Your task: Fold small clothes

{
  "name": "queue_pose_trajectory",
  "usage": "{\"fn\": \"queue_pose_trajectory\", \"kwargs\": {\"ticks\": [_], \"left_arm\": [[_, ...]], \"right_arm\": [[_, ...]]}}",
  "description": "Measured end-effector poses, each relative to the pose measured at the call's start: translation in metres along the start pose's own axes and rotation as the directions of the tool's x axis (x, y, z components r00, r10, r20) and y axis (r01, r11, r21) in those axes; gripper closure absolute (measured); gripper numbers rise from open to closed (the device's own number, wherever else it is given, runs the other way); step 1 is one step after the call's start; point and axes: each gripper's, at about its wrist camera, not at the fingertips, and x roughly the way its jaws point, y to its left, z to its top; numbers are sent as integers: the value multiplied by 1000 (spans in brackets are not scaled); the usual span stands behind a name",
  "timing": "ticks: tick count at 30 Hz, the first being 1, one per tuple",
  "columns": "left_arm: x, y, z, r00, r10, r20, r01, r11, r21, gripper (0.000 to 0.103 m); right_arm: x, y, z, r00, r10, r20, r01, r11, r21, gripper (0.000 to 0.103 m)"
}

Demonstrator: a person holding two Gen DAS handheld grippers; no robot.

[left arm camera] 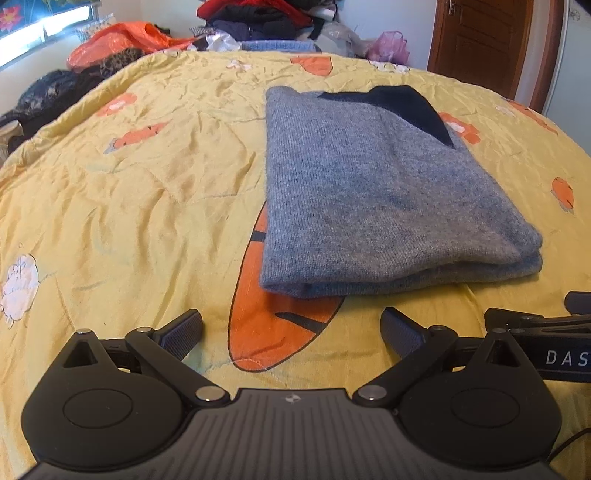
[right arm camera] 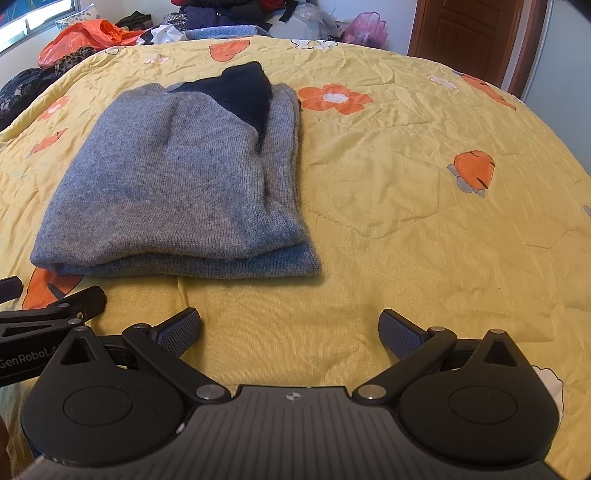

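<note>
A grey knit sweater (left arm camera: 376, 192) with a dark navy patch lies folded in a flat rectangle on the yellow bedspread (left arm camera: 129, 184). It also shows in the right wrist view (right arm camera: 173, 184), ahead and to the left. My left gripper (left arm camera: 291, 332) is open and empty, just short of the sweater's near folded edge. My right gripper (right arm camera: 290, 332) is open and empty over bare bedspread (right arm camera: 424, 184), to the right of the sweater. Each gripper's side shows at the edge of the other's view.
A heap of clothes (left arm camera: 258, 18), orange bags (left arm camera: 125, 40) and a pink bag (left arm camera: 389, 46) lie along the bed's far edge. A brown wooden door (left arm camera: 480, 40) stands at the back right. A window (left arm camera: 40, 29) is at the far left.
</note>
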Motion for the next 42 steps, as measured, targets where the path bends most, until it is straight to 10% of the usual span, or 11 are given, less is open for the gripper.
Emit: {"fn": "queue_pose_trajectory", "kwargs": {"ticks": [42], "left_arm": [[-20,5,5,1000,-9,-29,7,998,-55,0]], "right_arm": [[-21,0,3,1000,21,-4,-21,1000,-3,0]]}}
